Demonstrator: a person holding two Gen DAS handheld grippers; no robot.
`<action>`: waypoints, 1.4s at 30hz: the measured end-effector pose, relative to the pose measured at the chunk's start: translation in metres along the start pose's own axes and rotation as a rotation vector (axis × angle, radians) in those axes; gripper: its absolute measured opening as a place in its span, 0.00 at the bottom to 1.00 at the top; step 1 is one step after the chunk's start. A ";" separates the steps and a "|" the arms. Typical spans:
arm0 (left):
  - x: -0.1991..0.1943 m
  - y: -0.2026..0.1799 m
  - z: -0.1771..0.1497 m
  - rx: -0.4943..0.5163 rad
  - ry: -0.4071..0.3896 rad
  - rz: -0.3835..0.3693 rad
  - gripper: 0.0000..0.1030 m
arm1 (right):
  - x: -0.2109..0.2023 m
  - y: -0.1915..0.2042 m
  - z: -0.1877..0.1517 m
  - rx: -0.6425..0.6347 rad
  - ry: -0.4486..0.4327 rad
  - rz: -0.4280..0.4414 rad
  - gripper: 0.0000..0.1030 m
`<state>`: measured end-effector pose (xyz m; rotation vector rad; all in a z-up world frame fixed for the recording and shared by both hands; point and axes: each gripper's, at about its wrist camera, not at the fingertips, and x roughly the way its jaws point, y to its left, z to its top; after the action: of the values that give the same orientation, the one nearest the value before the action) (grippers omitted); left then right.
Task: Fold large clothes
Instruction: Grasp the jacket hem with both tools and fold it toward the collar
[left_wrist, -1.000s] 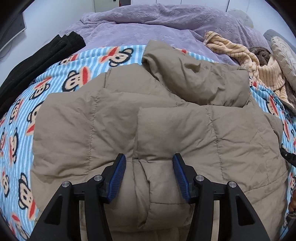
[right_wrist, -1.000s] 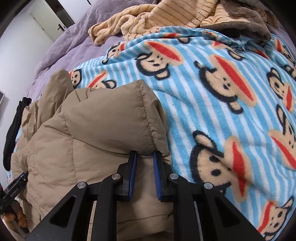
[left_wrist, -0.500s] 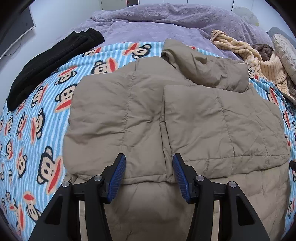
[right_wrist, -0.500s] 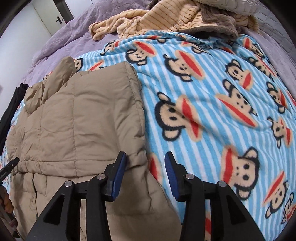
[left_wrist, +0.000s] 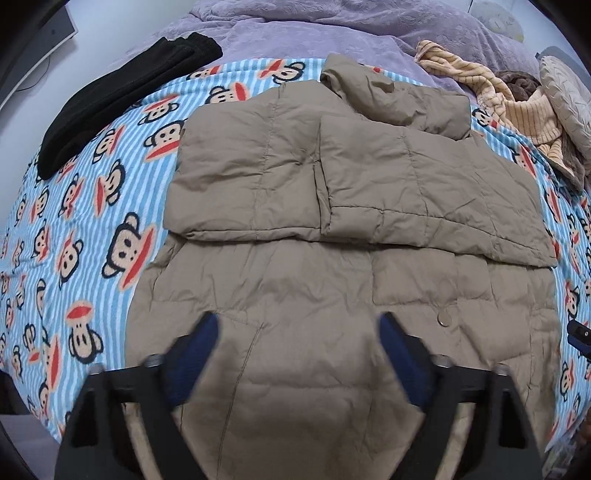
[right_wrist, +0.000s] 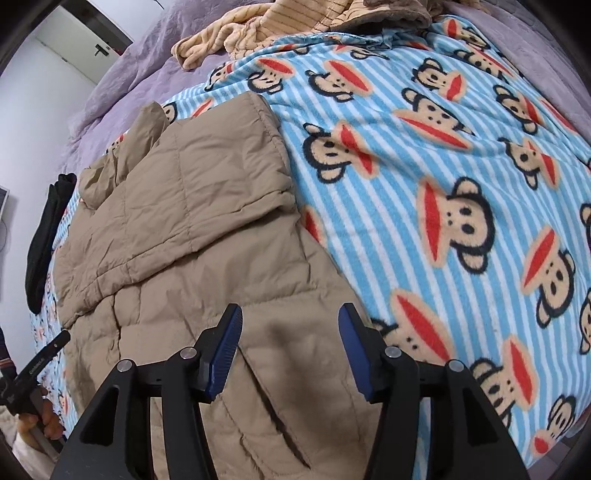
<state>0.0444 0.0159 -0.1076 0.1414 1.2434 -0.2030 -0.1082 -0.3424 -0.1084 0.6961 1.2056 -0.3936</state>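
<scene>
Black garment (left_wrist: 122, 96): folded, upper left of the left wrist view, on the monkey-print blanket (left_wrist: 74, 229).
Tan puffer jacket (left_wrist: 332, 240): centre of the left wrist view, spread flat on the blanket, both sleeves folded across its upper half.
Left gripper (left_wrist: 297, 343): bottom centre, jaws just sprung wide apart, nothing between them, above the jacket's lower part.
Right gripper (right_wrist: 290, 343): bottom centre of the right wrist view, jaws just opening, released, over the jacket's right edge.
Striped yellow clothes (left_wrist: 517, 110): upper right.

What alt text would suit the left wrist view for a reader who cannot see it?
A tan quilted puffer jacket, its upper part folded down over its body, lies on a blue-striped monkey-print fleece blanket. The left claw hangs open above its lower half, gripping nothing. A folded black garment lies at far left.
</scene>
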 end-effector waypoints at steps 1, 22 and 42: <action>-0.007 0.000 -0.004 -0.005 -0.018 0.002 1.00 | -0.001 -0.001 -0.002 0.008 0.011 0.006 0.57; -0.053 -0.030 -0.073 -0.047 0.118 0.056 1.00 | -0.042 -0.009 -0.059 0.017 0.163 0.141 0.77; -0.051 -0.003 -0.128 -0.012 0.189 -0.052 1.00 | -0.044 -0.002 -0.119 0.061 0.220 0.193 0.80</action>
<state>-0.0903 0.0446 -0.1002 0.1196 1.4377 -0.2310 -0.2086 -0.2676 -0.0901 0.9180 1.3231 -0.1964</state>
